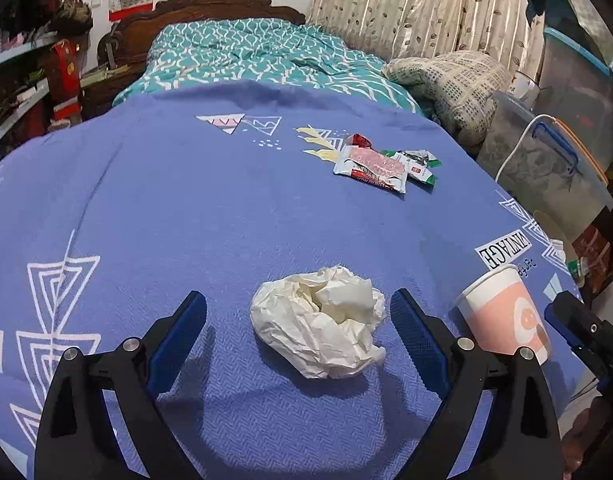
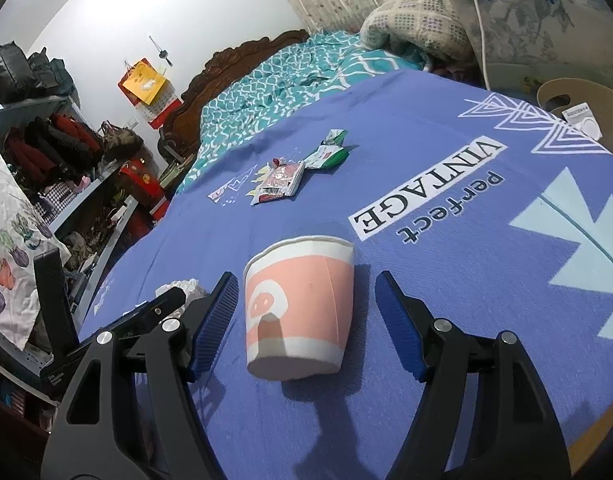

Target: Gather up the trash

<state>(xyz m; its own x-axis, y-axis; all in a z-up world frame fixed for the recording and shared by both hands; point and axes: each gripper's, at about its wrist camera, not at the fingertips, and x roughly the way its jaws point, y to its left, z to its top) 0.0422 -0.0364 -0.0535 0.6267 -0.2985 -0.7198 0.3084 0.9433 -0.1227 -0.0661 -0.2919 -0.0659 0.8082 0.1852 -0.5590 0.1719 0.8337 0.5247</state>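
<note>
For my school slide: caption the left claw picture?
Open left claw straddles crumpled tissue on blue bedspread.

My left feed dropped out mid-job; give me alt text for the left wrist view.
The left tongs are open and straddle a crumpled white tissue on the blue bedspread, without touching it. A pink paper cup stands to the right, and snack wrappers lie farther up the bed.
</note>
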